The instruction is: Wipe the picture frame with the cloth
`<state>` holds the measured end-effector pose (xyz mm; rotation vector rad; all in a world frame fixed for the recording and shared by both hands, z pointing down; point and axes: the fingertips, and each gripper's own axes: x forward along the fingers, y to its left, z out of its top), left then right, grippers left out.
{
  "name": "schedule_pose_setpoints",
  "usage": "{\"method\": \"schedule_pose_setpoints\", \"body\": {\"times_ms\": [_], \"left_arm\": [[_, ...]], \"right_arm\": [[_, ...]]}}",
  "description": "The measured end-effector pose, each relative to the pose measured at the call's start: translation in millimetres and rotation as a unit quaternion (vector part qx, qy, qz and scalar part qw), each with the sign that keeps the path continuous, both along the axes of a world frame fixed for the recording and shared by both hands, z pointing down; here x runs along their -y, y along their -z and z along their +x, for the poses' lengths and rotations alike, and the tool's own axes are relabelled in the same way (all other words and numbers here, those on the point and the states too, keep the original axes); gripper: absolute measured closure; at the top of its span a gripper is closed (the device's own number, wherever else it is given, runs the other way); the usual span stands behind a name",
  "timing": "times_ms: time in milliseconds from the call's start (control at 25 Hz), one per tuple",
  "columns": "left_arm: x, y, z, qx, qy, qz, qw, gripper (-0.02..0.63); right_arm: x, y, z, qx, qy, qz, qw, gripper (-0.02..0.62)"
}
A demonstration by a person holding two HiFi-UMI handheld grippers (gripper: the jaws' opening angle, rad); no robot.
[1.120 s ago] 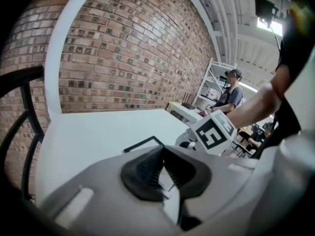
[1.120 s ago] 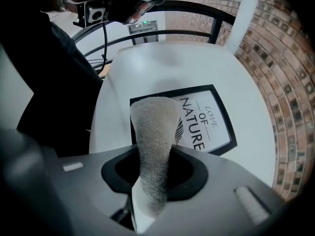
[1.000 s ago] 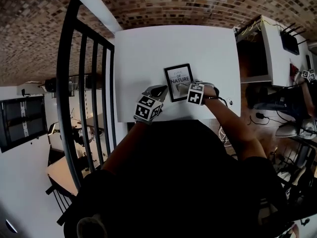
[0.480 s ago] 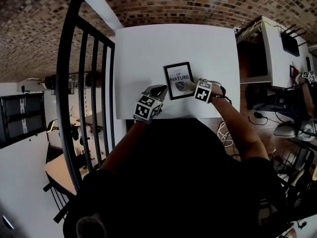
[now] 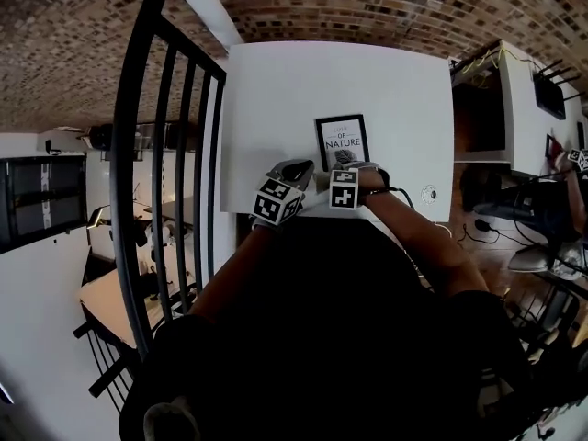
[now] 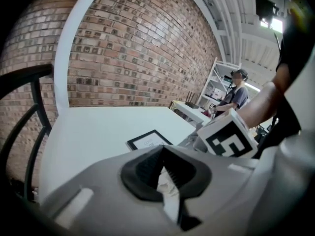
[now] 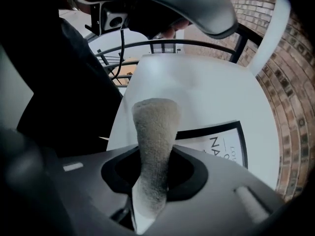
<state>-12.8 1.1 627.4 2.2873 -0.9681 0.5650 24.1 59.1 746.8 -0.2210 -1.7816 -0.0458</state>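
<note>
On the white bench the picture frame lies flat, a little right of the middle of the head view and near the lower edge of the bench. It has a black border and a white sheet with dark print. The right gripper is at the lower end of the frame, and its fingers are pinching the cloth, which shows there as a small grey patch over the bottom part of the frame. In the right gripper view the cloth is a grey-beige, fuzzy roll that stands up between the two dark fingers in the lower middle. The frame is just behind it, to the right. The left gripper rests at the lower left of the frame, near it, but I cannot tell if it touches. In the left gripper view its fingers are pressed together at the tips. A small pale patch shows lower between them, and I cannot say what it is. In that view the frame lies on the bench beyond the tips, and the marker cube of the right gripper is at the right. A black railing runs along the left side of the bench, and a brick wall is at the top.
</note>
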Motion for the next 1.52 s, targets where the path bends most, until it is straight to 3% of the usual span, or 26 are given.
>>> {"method": "schedule_pose_setpoints", "body": {"times_ms": [280,640,840,960,1040,1120,1280,1360,1520], "left_arm": [[-10.5,-16.4,-9.2,0.011,0.008,0.005,0.9999,0.604],[-10.5,-7.9,9.1,-0.01,-0.01,-0.011,0.9998,0.604],[-9.0,-5.8,14.3,-0.001,-0.02,-0.005,0.9998,0.604],[-5.3,4.1,16.4,-0.006,-0.016,0.013,0.9998,0.604],[-1.2,13.2,17.9,-0.01,-0.013,0.028,0.9995,0.604],[3.3,24.3,20.2,-0.02,-0.013,0.046,0.9986,0.604],[9.0,50.8,26.2,-0.056,-0.024,0.094,0.9938,0.604],[9.2,62.5,27.7,-0.068,-0.028,0.114,0.9908,0.604],[8.2,85.0,29.5,-0.086,-0.031,0.152,0.9841,0.604]], "right_arm": [[2.6,-8.8,19.5,-0.02,-0.007,-0.002,1.0,0.483],[20.7,-12.8,84.8,-0.042,-0.075,0.002,0.996,0.482],[27.4,-15.4,115.2,-0.046,-0.111,0.007,0.993,0.482],[30.3,-12.9,126.5,-0.036,-0.134,0.013,0.99,0.482],[33.2,-2.9,122.7,0.002,-0.157,0.01,0.987,0.482],[37.3,13.9,108.7,0.076,-0.198,-0.005,0.977,0.482],[57.7,69.7,76.4,0.234,-0.291,-0.006,0.928,0.482],[69.8,97.9,66.2,0.299,-0.306,0.022,0.903,0.483],[79.7,167.5,41.8,0.406,-0.293,0.084,0.862,0.483]]}}
